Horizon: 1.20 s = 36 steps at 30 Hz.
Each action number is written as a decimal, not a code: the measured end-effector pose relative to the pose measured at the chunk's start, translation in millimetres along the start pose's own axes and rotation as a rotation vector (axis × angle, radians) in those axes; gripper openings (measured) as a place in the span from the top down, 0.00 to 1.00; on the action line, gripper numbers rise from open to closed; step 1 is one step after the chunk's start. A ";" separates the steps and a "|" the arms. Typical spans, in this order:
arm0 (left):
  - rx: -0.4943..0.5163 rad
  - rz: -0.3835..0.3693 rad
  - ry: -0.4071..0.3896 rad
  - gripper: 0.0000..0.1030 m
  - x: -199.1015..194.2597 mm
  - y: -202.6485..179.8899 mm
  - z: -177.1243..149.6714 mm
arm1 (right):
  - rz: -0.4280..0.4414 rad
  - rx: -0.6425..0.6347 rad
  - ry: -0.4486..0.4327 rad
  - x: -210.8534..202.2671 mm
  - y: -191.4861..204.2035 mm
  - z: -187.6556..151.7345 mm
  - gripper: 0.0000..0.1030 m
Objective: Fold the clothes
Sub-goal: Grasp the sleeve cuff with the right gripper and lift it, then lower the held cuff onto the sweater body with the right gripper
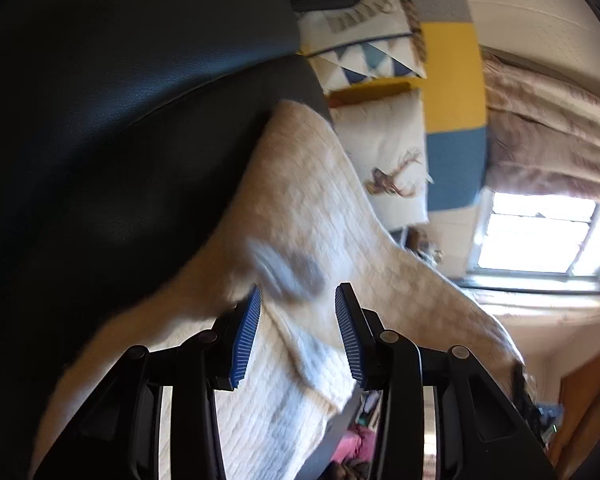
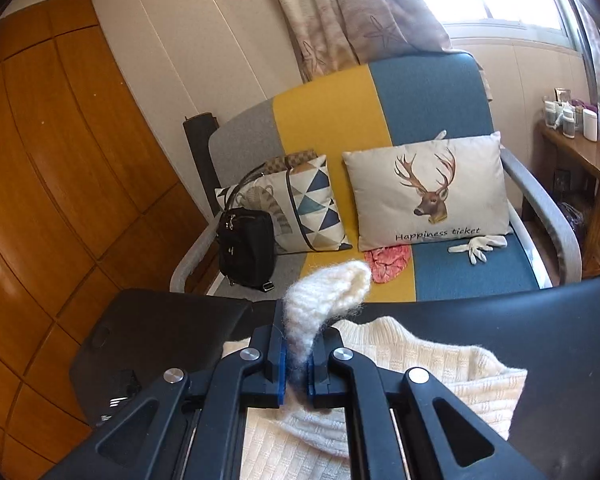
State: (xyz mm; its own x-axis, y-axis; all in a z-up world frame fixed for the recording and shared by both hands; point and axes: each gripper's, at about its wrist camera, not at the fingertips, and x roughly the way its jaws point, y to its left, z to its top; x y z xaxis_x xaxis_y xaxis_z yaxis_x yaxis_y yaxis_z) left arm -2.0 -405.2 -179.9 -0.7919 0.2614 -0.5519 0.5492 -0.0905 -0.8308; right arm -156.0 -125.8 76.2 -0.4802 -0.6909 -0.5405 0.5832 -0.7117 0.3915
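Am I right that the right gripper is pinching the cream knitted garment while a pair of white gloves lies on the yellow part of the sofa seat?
Not quite: the white gloves lie on the blue part of the sofa seat, as the right wrist view shows. The right gripper does pinch the cream knitted garment.

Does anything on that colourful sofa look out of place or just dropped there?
Yes. A white glove lies loose on the blue seat below the deer-print cushion, and a crumpled pink cloth sits bunched on the yellow seat beside it. Both look tossed rather than put away.
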 end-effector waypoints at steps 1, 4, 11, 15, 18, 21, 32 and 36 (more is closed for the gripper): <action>0.004 0.008 -0.006 0.60 3.3 -1.7 1.2 | -0.001 -0.008 -0.003 -1.9 1.2 1.4 0.95; -0.004 0.021 -0.058 0.60 2.7 -1.3 6.0 | -0.008 -0.029 -0.015 -8.5 4.7 4.8 0.95; 0.031 -0.041 -0.168 0.60 -18.8 6.7 12.9 | -0.031 -0.020 -0.011 -13.5 -10.9 -1.8 0.95; 0.003 -0.082 -0.174 0.60 -20.4 21.2 13.5 | -0.056 0.011 0.028 -1.2 -30.8 -15.9 0.95; -0.008 -0.068 -0.174 0.62 -19.4 29.1 13.1 | -0.080 0.058 0.079 12.9 -54.0 -33.5 0.95; -0.007 -0.064 -0.178 0.67 -20.0 30.3 10.3 | -0.087 0.131 0.135 28.1 -83.0 -55.6 0.95; 0.016 -0.017 -0.157 0.68 -19.8 32.7 6.9 | -0.107 0.358 0.295 73.0 -166.4 -130.2 0.95; 0.021 -0.031 -0.174 0.68 -20.5 33.0 7.0 | -0.073 0.361 0.278 70.1 -170.6 -131.5 0.95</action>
State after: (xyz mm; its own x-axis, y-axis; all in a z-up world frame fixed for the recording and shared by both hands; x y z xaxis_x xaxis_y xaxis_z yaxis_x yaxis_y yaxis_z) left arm 30.5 -420.3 -196.5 -0.8436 0.0944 -0.5286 0.5195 -0.1056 -0.8479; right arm -203.0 -36.0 -126.4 -0.2889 -0.6119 -0.7363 0.2652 -0.7901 0.5526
